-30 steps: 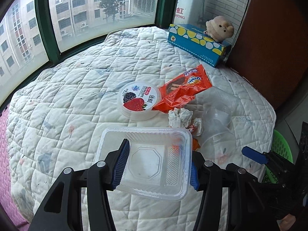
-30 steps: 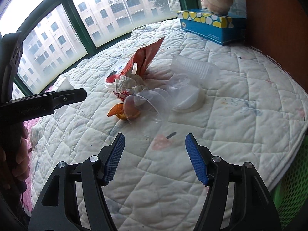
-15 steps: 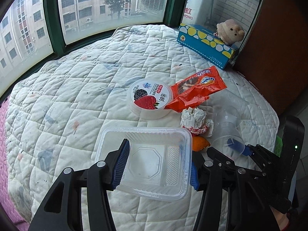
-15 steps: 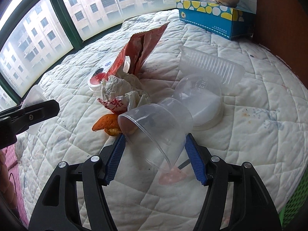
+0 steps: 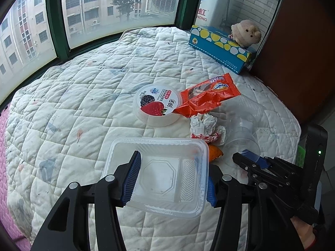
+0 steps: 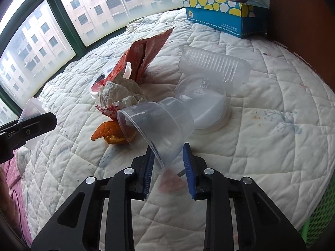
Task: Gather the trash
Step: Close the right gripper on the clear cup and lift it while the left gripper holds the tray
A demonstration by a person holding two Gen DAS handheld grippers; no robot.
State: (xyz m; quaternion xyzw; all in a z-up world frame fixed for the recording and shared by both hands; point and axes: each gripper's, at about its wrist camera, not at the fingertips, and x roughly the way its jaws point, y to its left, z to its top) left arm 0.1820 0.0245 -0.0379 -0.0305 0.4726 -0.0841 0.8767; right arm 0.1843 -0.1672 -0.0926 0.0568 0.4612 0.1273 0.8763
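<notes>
My left gripper (image 5: 172, 164) is shut on a clear plastic tray (image 5: 161, 173), held just above the quilted table (image 5: 83, 96). The blue pads clamp the tray's two long sides. My right gripper (image 6: 168, 147) is closing on a clear plastic cup (image 6: 155, 123) that lies on its side, and both pads touch the cup near its rim. Beside the cup lie an orange peel (image 6: 113, 133), crumpled paper (image 6: 119, 94), an orange wrapper (image 5: 205, 96) and a berry yoghurt tub (image 5: 157, 104).
Behind the gripped cup are a second clear cup (image 6: 205, 104) and a ribbed clear container (image 6: 213, 64). At the far right a blue tissue box (image 5: 219, 46) has a plush toy (image 5: 246, 33) on it. A green basket (image 6: 318, 226) stands below the table's right edge.
My right gripper moved forward and down to the lying cup and its jaws narrowed around it. The left gripper kept still with the tray.
</notes>
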